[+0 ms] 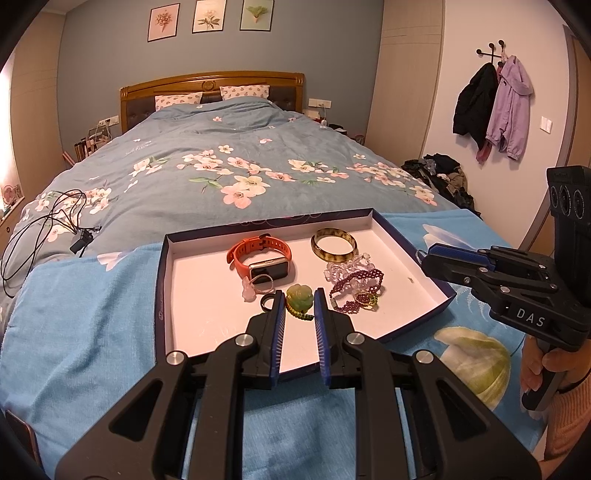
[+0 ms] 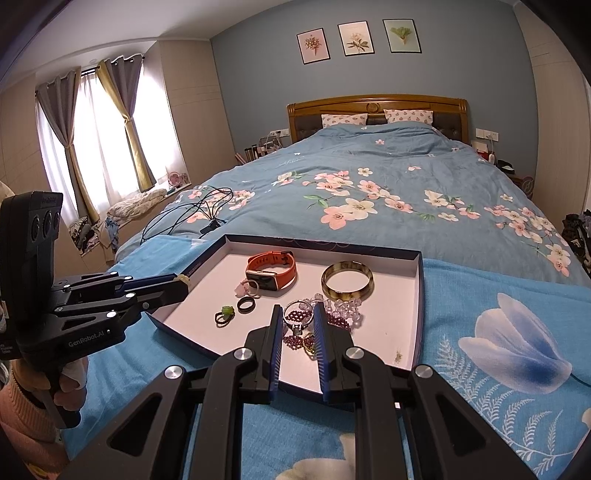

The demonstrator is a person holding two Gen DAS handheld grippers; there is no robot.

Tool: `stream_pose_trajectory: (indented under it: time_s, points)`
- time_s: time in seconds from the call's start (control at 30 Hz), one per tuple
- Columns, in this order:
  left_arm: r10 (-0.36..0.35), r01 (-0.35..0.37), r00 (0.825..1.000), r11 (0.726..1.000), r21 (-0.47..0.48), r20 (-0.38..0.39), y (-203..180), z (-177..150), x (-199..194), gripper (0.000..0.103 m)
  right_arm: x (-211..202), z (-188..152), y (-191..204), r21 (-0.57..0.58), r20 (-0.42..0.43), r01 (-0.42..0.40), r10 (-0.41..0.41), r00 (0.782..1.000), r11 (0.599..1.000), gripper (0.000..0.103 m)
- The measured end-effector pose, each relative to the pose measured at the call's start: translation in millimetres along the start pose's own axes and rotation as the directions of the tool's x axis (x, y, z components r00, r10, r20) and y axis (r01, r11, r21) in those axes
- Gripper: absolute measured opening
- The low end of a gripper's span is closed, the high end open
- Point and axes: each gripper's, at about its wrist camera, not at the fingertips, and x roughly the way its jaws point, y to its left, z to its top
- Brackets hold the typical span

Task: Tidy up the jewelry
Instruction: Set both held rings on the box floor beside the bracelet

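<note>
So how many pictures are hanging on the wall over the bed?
3, in a row on the blue wall above the headboard: left picture, middle picture, right picture. None look hidden.

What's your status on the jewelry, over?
Left gripper shut on green pendant. Right gripper shut on silver ring. Both at tray, other jewelry loose inside. Nothing blocking.

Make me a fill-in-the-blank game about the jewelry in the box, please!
1. The watch has an ____ strap.
2. All the jewelry lies in a shallow box on the ____.
3. The bangle lies to the ____ of the watch in both views.
4. The black ring lies beside a ____ flower charm.

Missing words: orange; bed; right; green
</note>
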Motion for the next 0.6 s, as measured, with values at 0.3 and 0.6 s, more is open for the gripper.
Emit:
stream_pose_trajectory:
  time_s: [0.3,0.6]
  points:
    - [0.006,-0.006,1.0,1.0,-0.004,-0.006,3.9,0.6,1.1,0.016,2.2,0.1,-0.9,0.0,-0.001,0.001,-0.001,1.0,1.0,0.015]
    - [0.008,-0.008,1.0,1.0,-0.004,-0.006,4.6,1.0,3.8,0.016,3.8,0.8,-1.2,0.001,-0.001,0.001,-0.001,1.0,1.0,0.015]
